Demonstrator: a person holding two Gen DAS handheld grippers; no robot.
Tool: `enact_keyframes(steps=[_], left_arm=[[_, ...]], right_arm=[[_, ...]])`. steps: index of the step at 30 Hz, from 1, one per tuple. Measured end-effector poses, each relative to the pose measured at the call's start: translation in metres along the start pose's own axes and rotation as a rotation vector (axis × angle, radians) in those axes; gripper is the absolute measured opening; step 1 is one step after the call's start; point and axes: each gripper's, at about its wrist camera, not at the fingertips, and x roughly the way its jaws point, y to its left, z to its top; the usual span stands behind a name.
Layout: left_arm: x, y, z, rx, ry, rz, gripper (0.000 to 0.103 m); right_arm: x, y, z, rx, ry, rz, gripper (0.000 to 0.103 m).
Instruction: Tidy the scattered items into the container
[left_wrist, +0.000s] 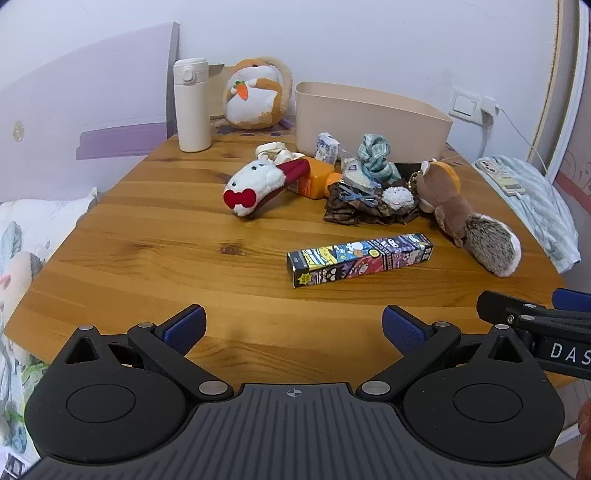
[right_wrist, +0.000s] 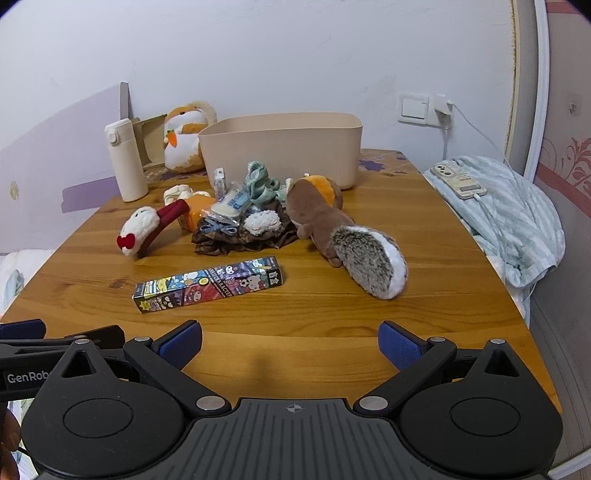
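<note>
My left gripper and right gripper both spread wide, empty, over the near table edge, long box nearest, squirrel right, toy pile mid-table, beige bin far behind it.

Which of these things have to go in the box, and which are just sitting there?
To tidy: squirrel plush, cartoon box, white plush clip, brown cloth, checked green cloth, orange bottle, all into the beige container.

Just there: white flask, hamster plush, phone.
</note>
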Motion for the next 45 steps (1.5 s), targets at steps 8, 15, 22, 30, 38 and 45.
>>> enact_keyframes(steps=[8,15,22,30,38,45], left_arm=[[0.007,0.000,0.010,0.011,0.002,0.004,0.103],[0.009,0.005,0.011,-0.010,0.000,-0.034,0.103],[0.021,0.001,0.010,0.000,0.067,-0.121,0.103],[0.030,-0.001,0.019,0.018,0.049,-0.092,0.103],[0.051,0.004,0.040,-0.016,0.021,-0.060,0.103],[0.077,0.010,0.060,-0.019,0.015,-0.057,0.103]], right_arm=[[0.013,-0.002,0.011,-0.002,0.012,-0.004,0.103],[0.019,-0.004,0.012,-0.001,0.023,0.001,0.103],[0.022,-0.008,0.014,0.011,0.022,0.002,0.103],[0.031,-0.013,0.016,0.017,0.030,0.003,0.103],[0.043,-0.019,0.031,-0.015,-0.013,-0.042,0.103],[0.063,-0.020,0.047,-0.064,-0.012,-0.032,0.103]])
